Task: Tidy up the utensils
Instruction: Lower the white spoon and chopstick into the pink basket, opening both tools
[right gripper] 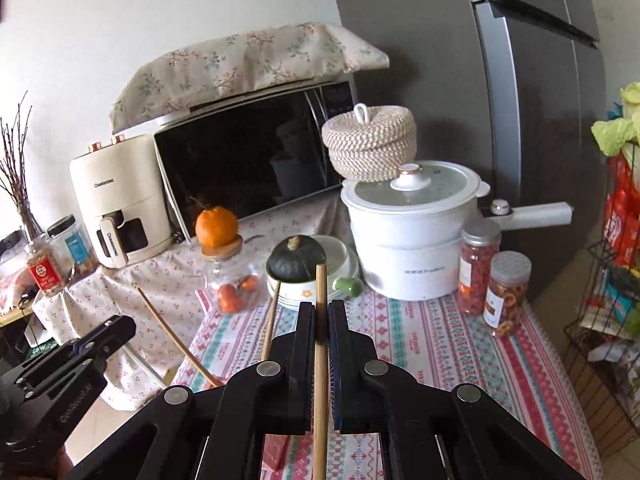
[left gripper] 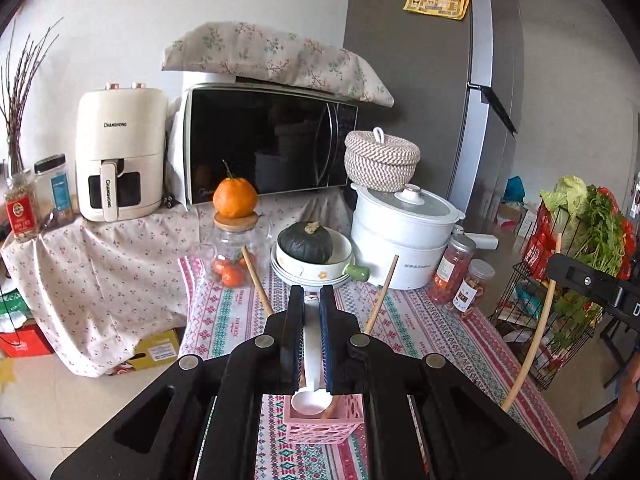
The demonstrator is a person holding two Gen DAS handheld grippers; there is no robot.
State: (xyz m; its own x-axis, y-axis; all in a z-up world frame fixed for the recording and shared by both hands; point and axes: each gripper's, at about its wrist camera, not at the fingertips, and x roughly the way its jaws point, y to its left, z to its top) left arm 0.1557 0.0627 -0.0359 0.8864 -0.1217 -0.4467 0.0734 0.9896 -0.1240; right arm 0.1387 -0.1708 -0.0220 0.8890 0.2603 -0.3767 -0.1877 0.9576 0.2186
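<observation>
In the left wrist view, my left gripper (left gripper: 311, 296) is shut on the handle of a white spoon (left gripper: 310, 360). The spoon's bowl hangs down into a pink perforated basket (left gripper: 324, 426) on the patterned tablecloth. Two wooden chopsticks (left gripper: 257, 282) lean out of the basket on either side of the fingers. In the right wrist view, my right gripper (right gripper: 322, 312) is shut on a wooden chopstick (right gripper: 320, 384) held upright. The right gripper also shows at the right edge of the left wrist view (left gripper: 592, 284), with its chopstick (left gripper: 534, 336) slanting down. The left gripper shows at lower left of the right wrist view (right gripper: 80, 356).
A bowl with a dark green squash (left gripper: 306, 244), a glass jar topped by an orange (left gripper: 235, 200), a white pot (left gripper: 404, 232), and two snack jars (left gripper: 452, 268) stand at the table's back. A wire rack of vegetables (left gripper: 568, 248) stands to the right.
</observation>
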